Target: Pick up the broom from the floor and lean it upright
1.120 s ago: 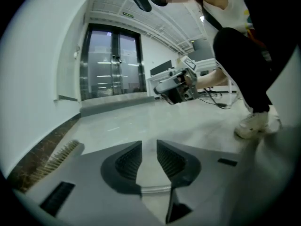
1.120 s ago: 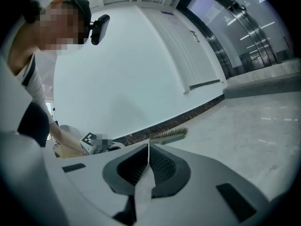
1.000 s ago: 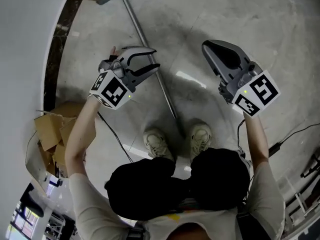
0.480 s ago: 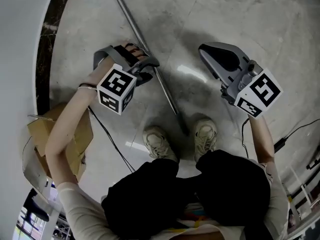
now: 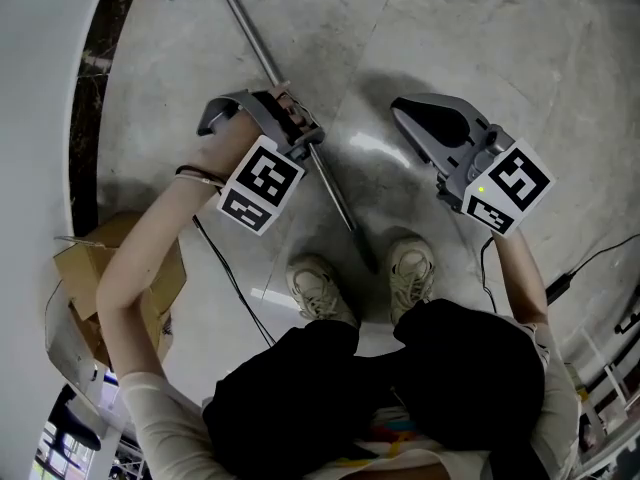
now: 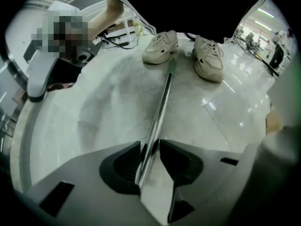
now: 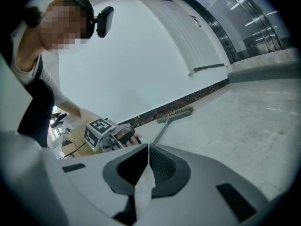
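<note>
1. The left gripper points steeply down with its jaws on either side of the broom's metal handle. They have just been closing, and a thin gap shows beside the handle, so it is not clamped.
2. The right gripper hangs above the floor, well apart from the broom, its jaws together on nothing.
3. Each gripper's marker cube, the left and the right, bears black-and-white square patterns. A small green light glows on the right one.
4. The broom lies flat on the pale polished floor. Its head is up by the dark skirting of the white wall, and its handle's end lies between the person's two pale shoes.
5. A brown cardboard box sits by the wall with its flaps open. What is inside cannot be made out.
6. A thin black cable runs across the floor between box and shoes.
</note>
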### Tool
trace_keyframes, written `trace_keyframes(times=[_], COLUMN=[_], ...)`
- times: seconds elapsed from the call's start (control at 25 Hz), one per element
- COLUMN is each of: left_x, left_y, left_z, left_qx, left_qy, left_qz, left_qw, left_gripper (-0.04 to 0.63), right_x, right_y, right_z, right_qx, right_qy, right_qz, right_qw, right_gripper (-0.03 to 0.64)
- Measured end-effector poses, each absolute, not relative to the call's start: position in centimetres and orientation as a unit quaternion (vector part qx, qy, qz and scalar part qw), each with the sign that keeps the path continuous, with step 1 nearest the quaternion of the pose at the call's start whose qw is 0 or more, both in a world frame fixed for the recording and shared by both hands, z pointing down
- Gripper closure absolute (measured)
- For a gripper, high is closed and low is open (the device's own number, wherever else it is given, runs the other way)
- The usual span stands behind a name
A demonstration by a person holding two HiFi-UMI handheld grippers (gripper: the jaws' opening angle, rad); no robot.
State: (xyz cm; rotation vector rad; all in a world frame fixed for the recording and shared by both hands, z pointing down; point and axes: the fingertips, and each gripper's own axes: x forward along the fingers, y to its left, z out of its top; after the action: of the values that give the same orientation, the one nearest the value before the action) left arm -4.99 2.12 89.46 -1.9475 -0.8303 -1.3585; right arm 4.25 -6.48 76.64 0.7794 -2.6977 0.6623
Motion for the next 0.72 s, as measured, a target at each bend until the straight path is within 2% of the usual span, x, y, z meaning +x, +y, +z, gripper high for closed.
trace_keyframes(times=[0.2, 0.52, 0.72], left_x=[-5.6, -5.4, -3.6], left_y=[3.1, 3.1, 1.9], left_z=[89.9, 89.5, 88.4], left_qx=[-0.628, -0.645, -0.671], left_qy=[-0.398, -0.389, -0.353], left_qz=[-0.552, -0.534, -0.52], left_qw=[0.379, 0.384, 0.392], left_gripper=[0.468, 0.477, 0.477], right_x=[4.3, 6.2, 12.1], right_y=[-6.3, -6.2, -7.9], right_z=[76.3, 75.4, 72.4], right_qx=[0.27, 0.288, 0.368], right_qy=[-0.926, -0.923, -0.904], right_qz=[0.23, 0.224, 0.199], right_qw=[0.127, 0.123, 0.094], right_gripper=[0.599, 0.599, 0.6])
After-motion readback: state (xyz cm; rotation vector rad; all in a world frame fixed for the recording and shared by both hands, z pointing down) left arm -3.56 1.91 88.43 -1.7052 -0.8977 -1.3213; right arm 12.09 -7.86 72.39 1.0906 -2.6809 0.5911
